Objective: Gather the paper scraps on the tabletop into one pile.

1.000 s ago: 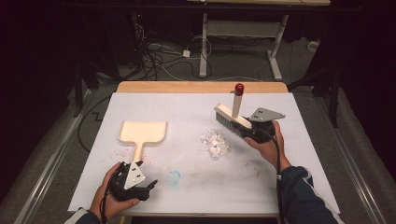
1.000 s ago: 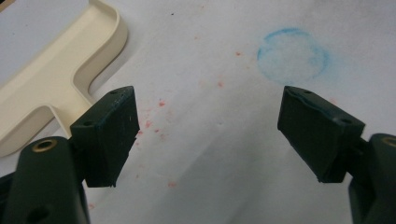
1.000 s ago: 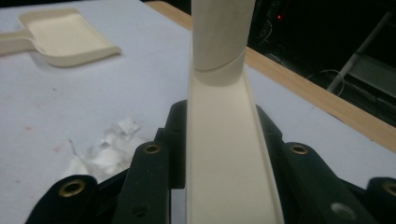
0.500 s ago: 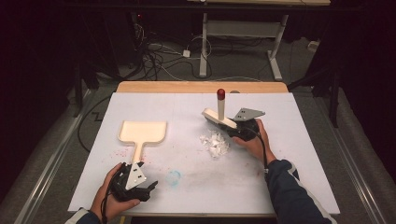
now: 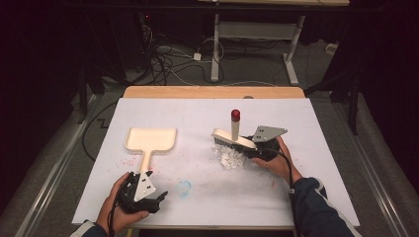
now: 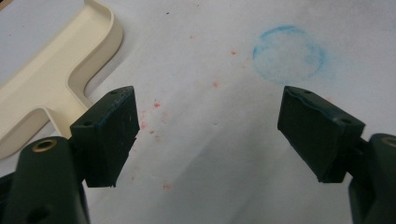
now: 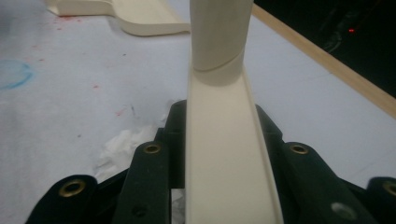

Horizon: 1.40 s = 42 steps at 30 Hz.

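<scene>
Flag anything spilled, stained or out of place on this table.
A heap of white paper scraps lies loose mid-table, under the brush held in the right gripper. The white table cover carries a smeared blue ring and red specks near the dustpan.

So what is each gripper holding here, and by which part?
The right gripper clamps the cream brush by one end of its head. The left gripper is open, holding nothing.

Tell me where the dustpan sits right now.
In the high view the dustpan lies flat on the table's left half, handle pointing at the left tool, well left of the paper scraps.
</scene>
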Each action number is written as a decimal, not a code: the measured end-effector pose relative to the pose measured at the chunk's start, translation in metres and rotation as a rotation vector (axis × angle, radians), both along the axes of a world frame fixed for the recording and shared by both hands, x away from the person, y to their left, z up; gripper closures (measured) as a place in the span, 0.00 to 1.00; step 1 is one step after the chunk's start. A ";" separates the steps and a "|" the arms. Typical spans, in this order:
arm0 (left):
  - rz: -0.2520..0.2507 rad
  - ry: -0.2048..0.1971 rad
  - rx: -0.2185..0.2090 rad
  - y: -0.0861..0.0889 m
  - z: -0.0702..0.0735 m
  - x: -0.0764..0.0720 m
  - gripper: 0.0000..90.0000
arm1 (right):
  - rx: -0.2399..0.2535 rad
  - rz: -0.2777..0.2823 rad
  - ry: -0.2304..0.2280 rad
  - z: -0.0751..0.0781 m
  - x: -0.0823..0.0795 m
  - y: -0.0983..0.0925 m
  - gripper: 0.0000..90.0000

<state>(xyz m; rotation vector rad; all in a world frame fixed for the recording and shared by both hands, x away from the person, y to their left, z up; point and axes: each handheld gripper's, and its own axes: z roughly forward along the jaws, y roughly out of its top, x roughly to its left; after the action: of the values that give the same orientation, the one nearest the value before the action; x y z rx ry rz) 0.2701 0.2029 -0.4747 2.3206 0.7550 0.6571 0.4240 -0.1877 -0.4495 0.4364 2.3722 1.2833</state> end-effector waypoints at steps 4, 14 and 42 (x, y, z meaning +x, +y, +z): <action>-0.005 0.000 0.001 -0.001 0.000 0.000 0.22 | 0.020 -0.063 -0.032 0.003 -0.004 0.000 0.75; -0.003 -0.004 -0.001 -0.001 0.001 -0.001 0.22 | 0.057 -0.143 -0.075 0.019 -0.018 -0.006 0.75; 0.012 -0.007 -0.019 0.006 0.000 0.006 0.22 | 0.087 -0.273 -0.081 0.052 -0.080 -0.053 0.75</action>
<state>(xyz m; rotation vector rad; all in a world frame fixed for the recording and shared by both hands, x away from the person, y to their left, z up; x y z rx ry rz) 0.2760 0.2093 -0.4745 2.2975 0.7697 0.6604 0.3440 -0.2404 -0.3980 0.6948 2.1092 1.2543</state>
